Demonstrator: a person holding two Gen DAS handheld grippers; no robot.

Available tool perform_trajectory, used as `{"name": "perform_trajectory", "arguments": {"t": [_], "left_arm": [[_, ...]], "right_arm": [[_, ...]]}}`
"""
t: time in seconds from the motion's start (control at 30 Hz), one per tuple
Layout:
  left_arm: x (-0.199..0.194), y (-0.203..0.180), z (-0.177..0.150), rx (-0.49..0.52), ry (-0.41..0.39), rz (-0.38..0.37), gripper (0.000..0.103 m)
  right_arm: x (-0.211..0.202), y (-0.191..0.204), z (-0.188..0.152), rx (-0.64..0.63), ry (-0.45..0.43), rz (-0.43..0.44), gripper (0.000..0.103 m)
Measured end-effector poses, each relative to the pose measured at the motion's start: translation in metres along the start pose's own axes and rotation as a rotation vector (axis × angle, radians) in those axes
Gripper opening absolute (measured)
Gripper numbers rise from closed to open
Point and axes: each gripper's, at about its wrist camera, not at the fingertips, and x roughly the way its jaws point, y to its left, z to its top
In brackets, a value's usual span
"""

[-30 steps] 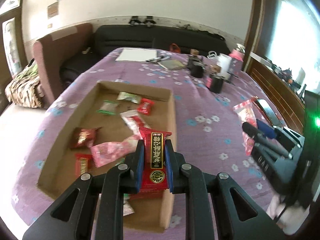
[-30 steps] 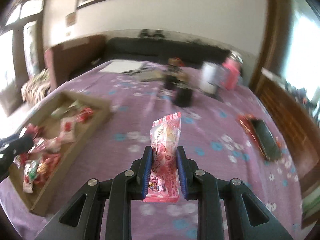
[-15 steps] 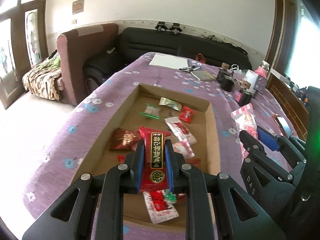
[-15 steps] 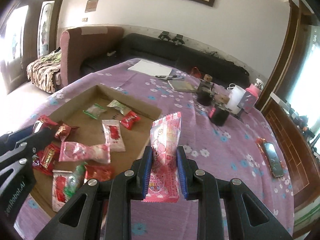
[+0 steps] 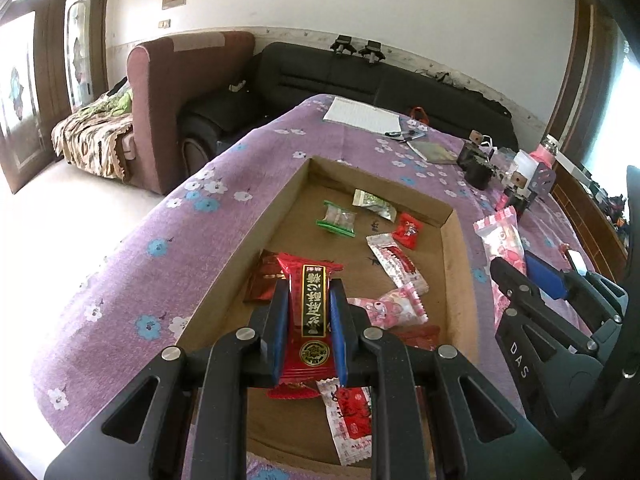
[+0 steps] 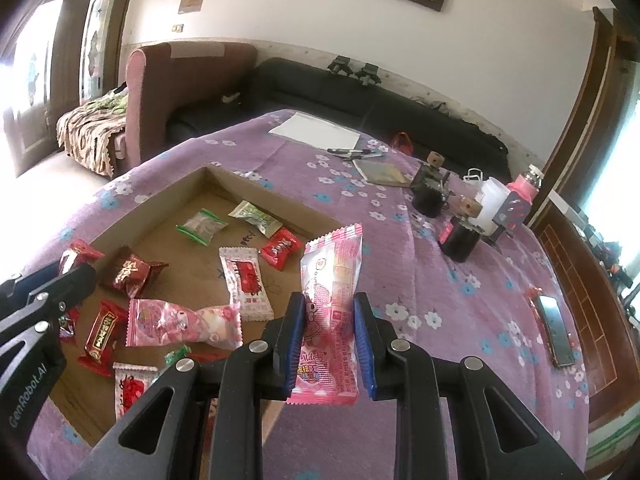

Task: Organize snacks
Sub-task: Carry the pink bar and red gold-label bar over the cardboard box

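My left gripper [image 5: 309, 322] is shut on a red snack pack with a black label [image 5: 310, 312] and holds it upright over the near end of a shallow cardboard tray [image 5: 450, 240]. My right gripper [image 6: 325, 334] is shut on a pink Melody snack pack [image 6: 331, 300], held upright just right of the tray [image 6: 256, 190]. The tray holds several loose snacks: green packs [image 5: 337, 218], small red packs [image 6: 280, 249] and a pink pack [image 6: 182, 322]. The right gripper with its pink pack also shows in the left wrist view [image 5: 520, 276].
The tray lies on a table with a purple flowered cloth [image 6: 420, 280]. Dark cups [image 6: 428, 196], a white jug and a pink bottle [image 6: 524, 184] stand at the far right. A phone [image 6: 554, 326] lies right. Paper and pens [image 6: 316, 132] lie at the far end. Sofas stand behind.
Both grippers have moved left and back toward the tray's near end, each still holding its pack. The right gripper has come from the open cloth to the tray's right edge.
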Motion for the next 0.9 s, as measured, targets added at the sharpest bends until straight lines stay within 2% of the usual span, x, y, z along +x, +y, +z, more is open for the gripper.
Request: {"name": "perform_trajectory", "arguments": {"t": [0.6,0.9], "left_arm": [[0.031,0.004,0.001,-0.012,0.073,-0.008,0.017],[0.040,0.004,0.001,-0.018,0.082,-0.013,0.019]], "right_arm": [[0.033,0.011,0.010,-0.014,0.046,0.038,0.025],[0.050,0.018,0.014,-0.018,0.071,0.064,0.026]]}}
